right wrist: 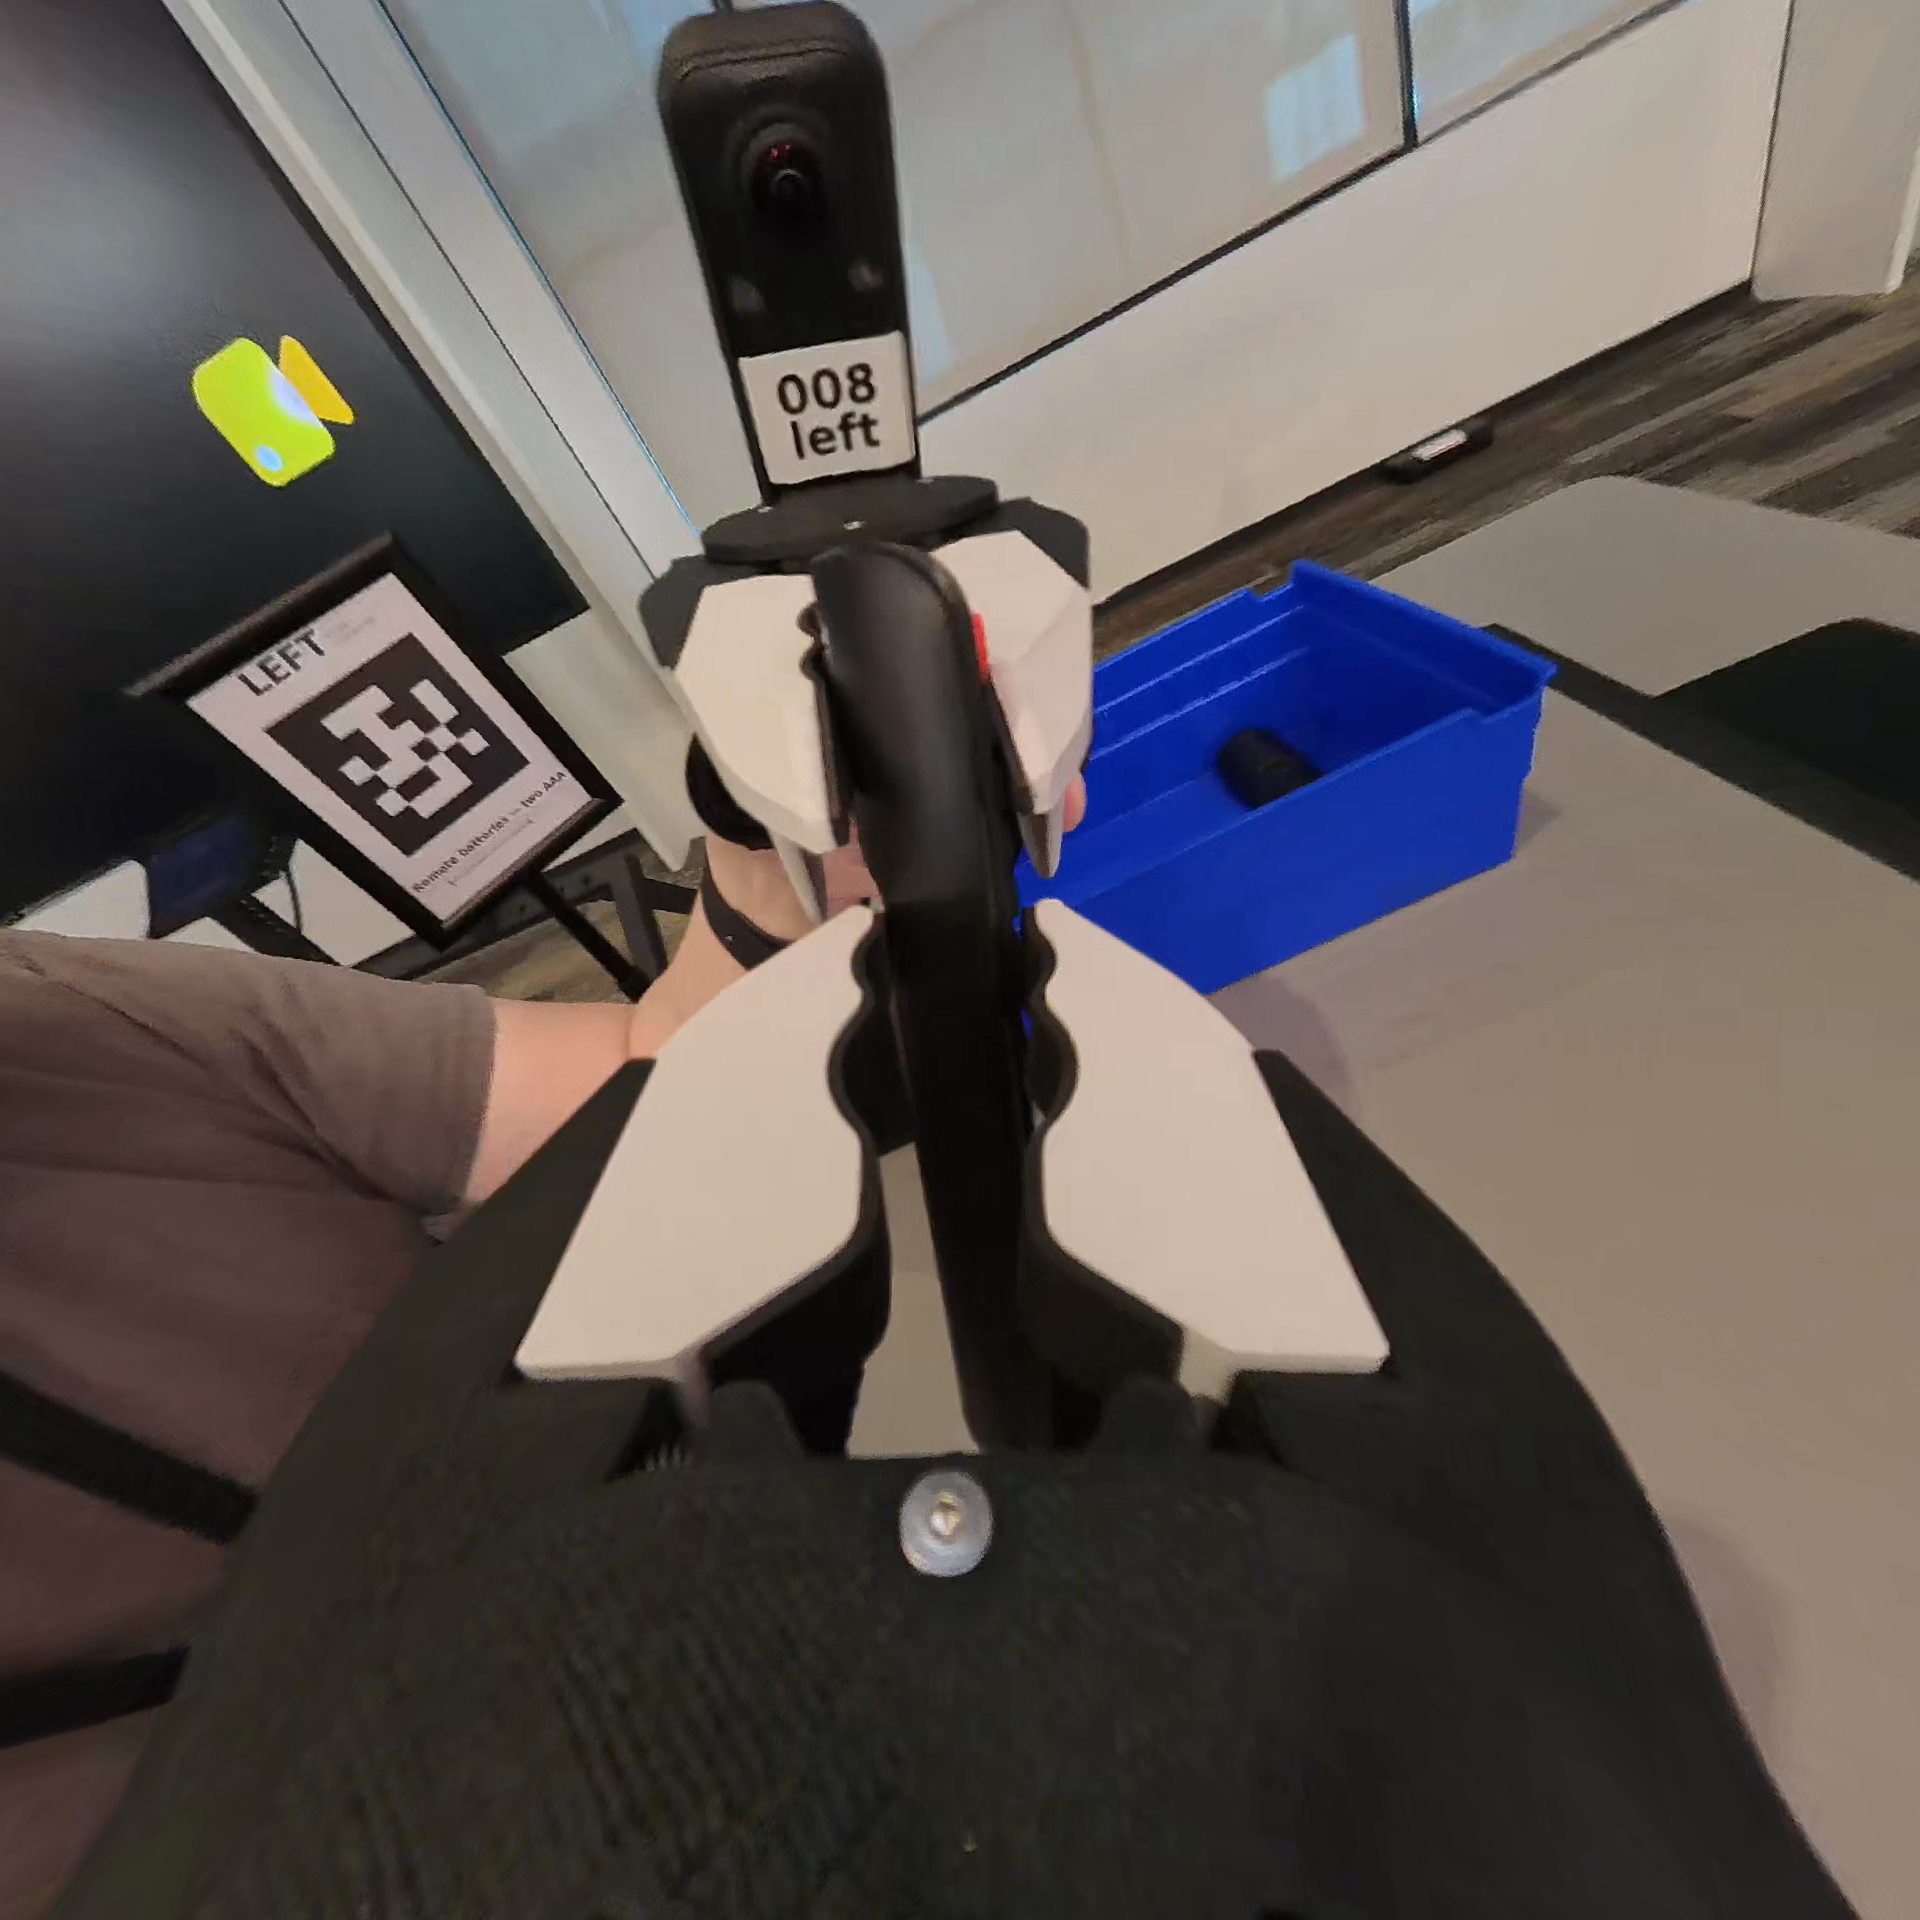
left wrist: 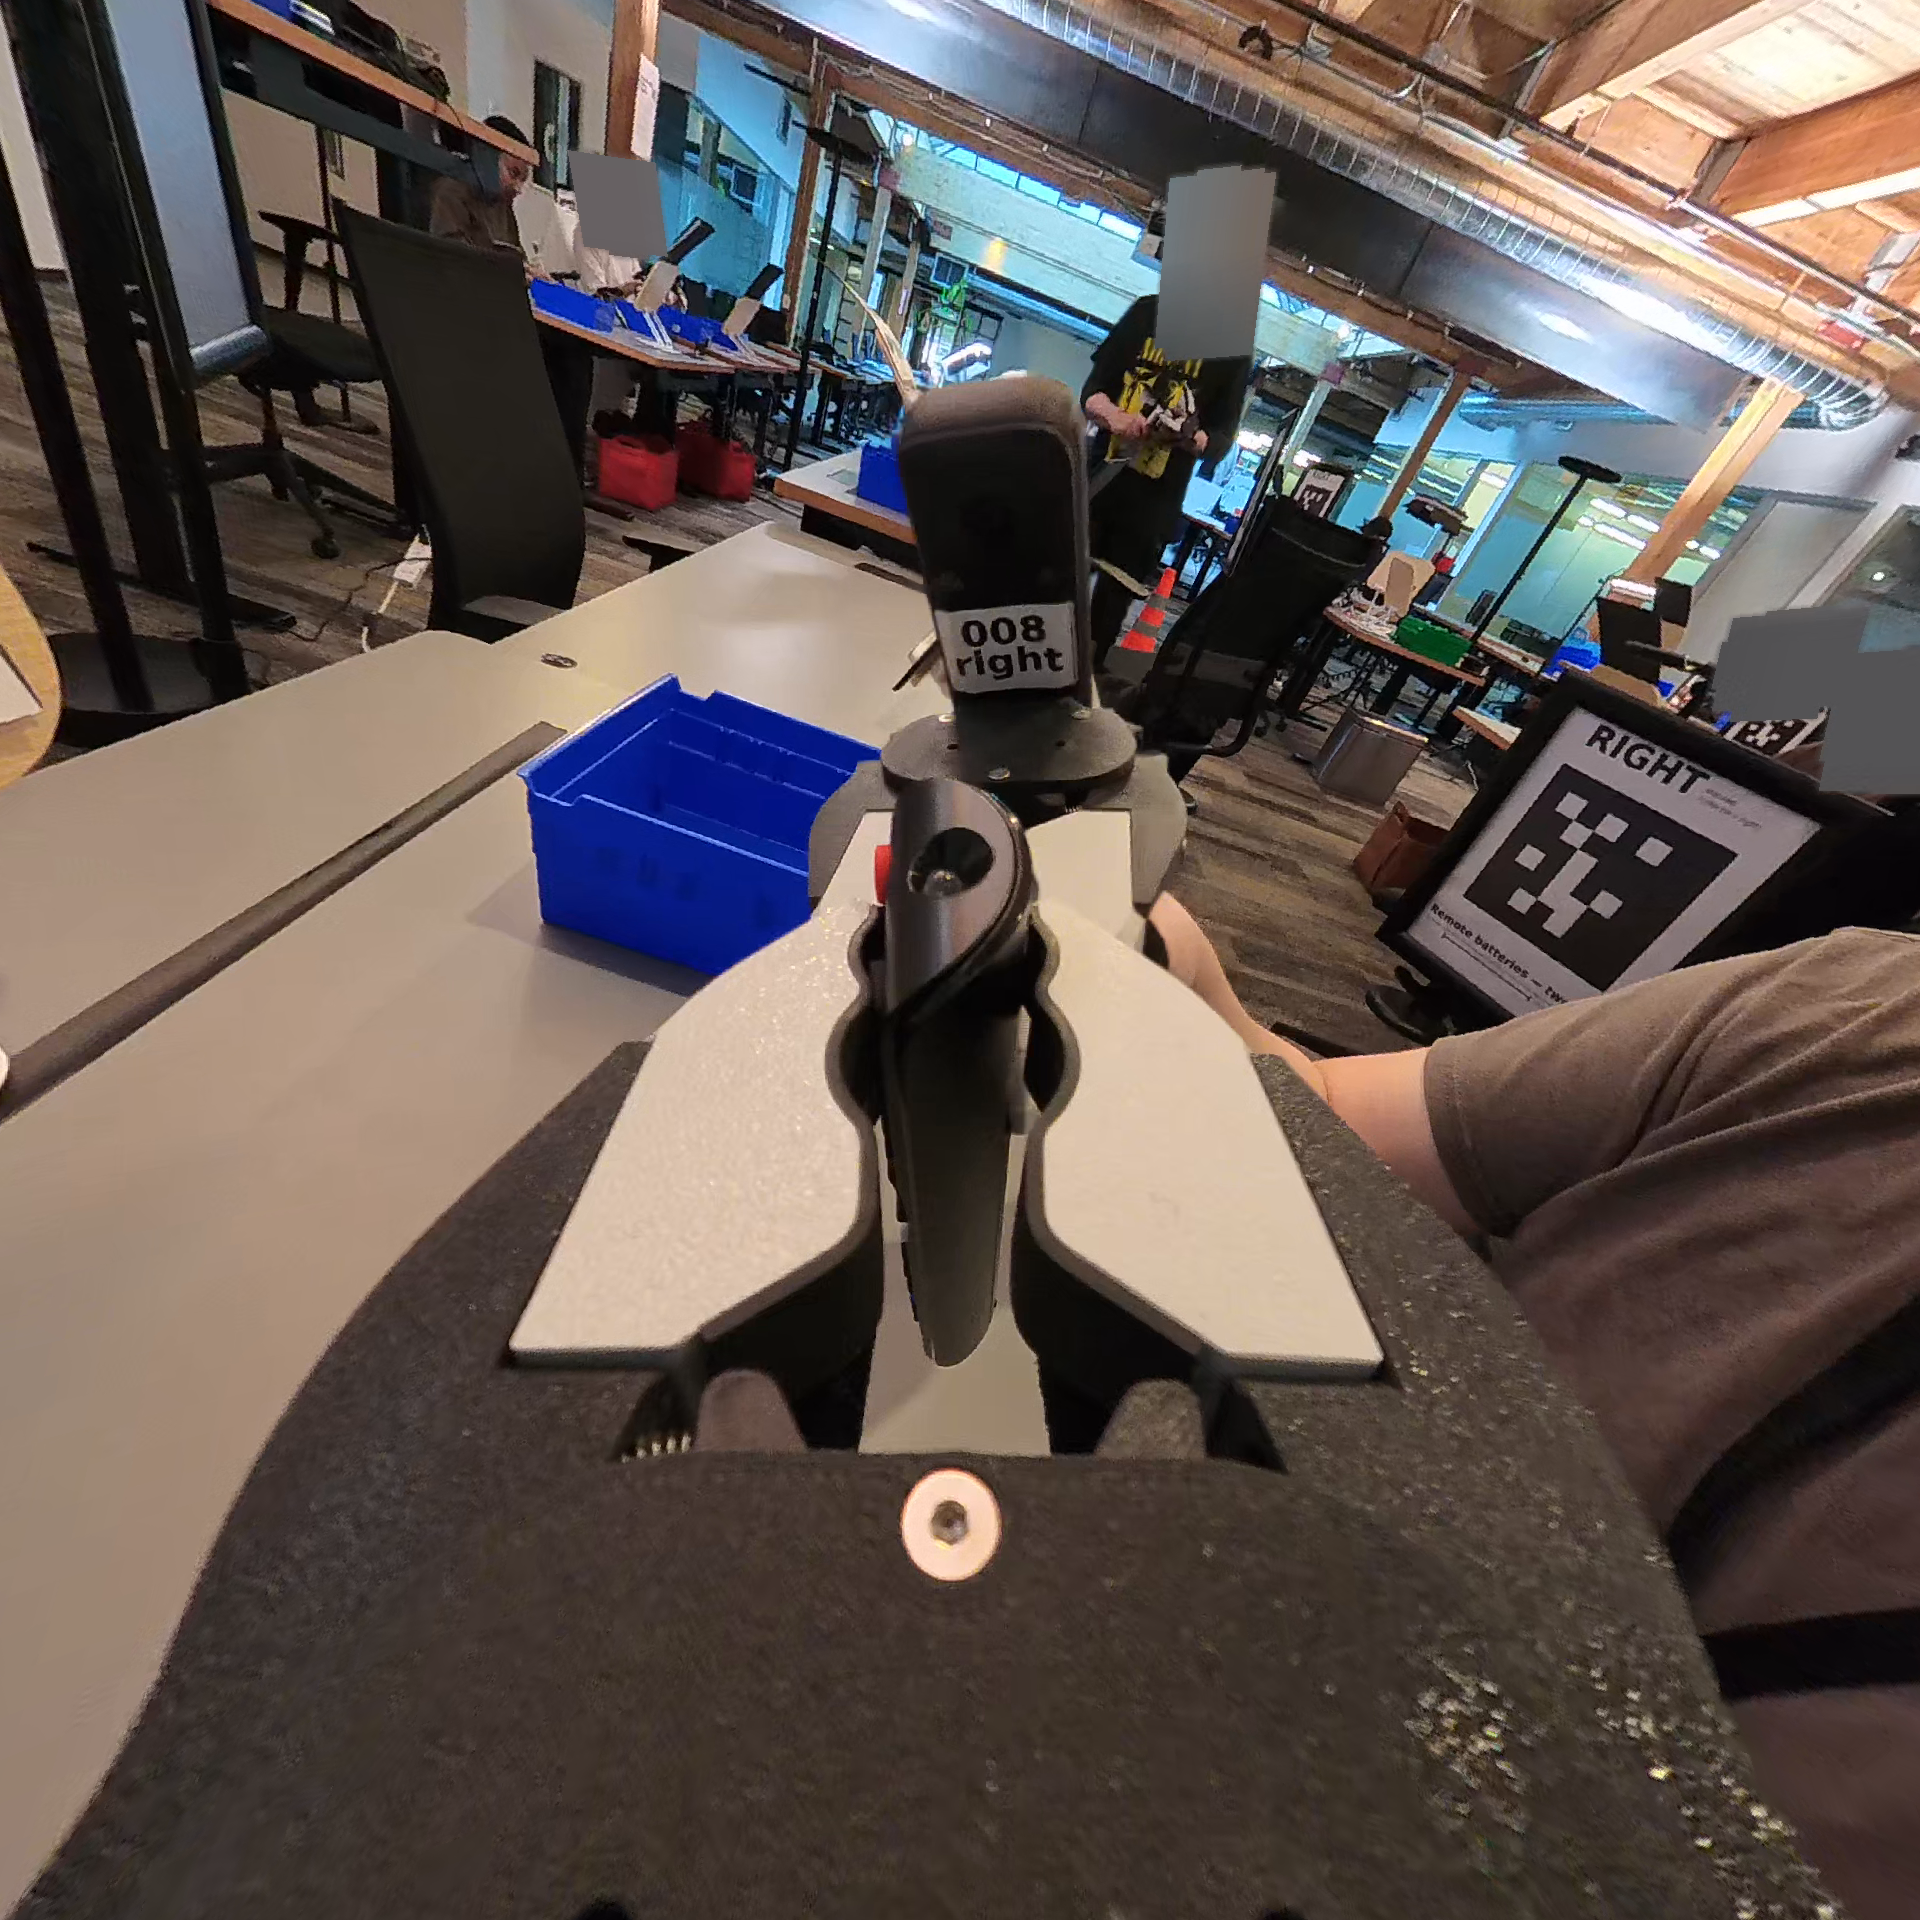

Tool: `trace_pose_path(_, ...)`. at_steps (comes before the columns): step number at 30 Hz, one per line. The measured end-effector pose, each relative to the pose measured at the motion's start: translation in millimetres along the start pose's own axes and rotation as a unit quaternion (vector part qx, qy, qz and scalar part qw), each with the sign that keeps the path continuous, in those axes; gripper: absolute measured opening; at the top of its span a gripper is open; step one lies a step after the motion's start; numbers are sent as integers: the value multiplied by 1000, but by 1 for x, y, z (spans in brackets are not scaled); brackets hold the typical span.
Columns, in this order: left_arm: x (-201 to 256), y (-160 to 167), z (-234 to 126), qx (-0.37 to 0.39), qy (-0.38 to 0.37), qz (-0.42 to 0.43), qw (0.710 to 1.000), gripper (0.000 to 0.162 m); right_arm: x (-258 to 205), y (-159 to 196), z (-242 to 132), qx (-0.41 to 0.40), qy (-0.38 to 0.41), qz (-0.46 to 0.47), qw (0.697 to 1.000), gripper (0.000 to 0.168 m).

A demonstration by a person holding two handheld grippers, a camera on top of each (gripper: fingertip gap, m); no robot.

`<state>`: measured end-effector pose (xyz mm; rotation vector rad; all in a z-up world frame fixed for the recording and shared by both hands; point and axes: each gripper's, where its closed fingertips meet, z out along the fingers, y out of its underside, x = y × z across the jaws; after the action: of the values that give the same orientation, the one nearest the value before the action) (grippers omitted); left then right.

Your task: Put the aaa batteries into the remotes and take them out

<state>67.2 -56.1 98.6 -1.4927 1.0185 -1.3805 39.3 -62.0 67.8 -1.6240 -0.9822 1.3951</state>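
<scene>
Left wrist view: a blue bin [left wrist: 686, 821] on the grey table [left wrist: 260, 1091], its visible interior bare; the left gripper [left wrist: 951, 997] is clamped on a black remote [left wrist: 951, 1039] held edge-on, long axis running away from the camera toward the right gripper [left wrist: 997, 831]. Right wrist view: the blue bin [right wrist: 1299, 831], near the table's far edge, contains one small dark object [right wrist: 1262, 767]; the right gripper [right wrist: 951, 977] is closed on the same remote [right wrist: 935, 883], whose far end sits between the left gripper's [right wrist: 894, 800] fingers, above the table [right wrist: 1558, 1195].

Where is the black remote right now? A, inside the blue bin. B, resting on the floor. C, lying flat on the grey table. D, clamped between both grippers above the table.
D: the black remote is pinched by the left gripper and right gripper facing each other, beside the blue bin.
</scene>
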Motion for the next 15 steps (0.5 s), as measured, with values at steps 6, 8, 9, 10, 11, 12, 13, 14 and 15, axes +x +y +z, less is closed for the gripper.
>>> trace_pose_path(6,-8,-6,-4,23,-24,-16,999,23,7,-7,1,17,56,-56,997,28)
trace_pose_path(8,-9,-8,-5,34,-26,-29,999,23,8,-10,-1,20,83,-84,993,29)
trace_pose_path(9,-9,-10,-5,40,-26,-38,998,23,7,-11,-2,21,97,-101,990,30)
trace_pose_path(10,-10,-11,-6,49,-26,-47,997,23,7,-14,-4,25,111,-119,986,31)
trace_pose_path(11,-10,-13,-7,55,-26,-54,997,23,7,-17,-6,30,127,-136,982,31)
trace_pose_path(12,-10,-14,-7,60,-25,-61,996,23,7,-19,-8,33,143,-153,977,31)
trace_pose_path(13,-10,-14,-8,64,-21,-69,995,23,7,-21,-9,35,158,-168,972,31)
trace_pose_path(14,-11,-15,-8,68,-20,-75,995,24,7,-22,-10,34,172,-180,968,31)
trace_pose_path(15,-13,-15,-8,74,-20,-83,994,24,8,-23,-10,32,187,-188,964,30)
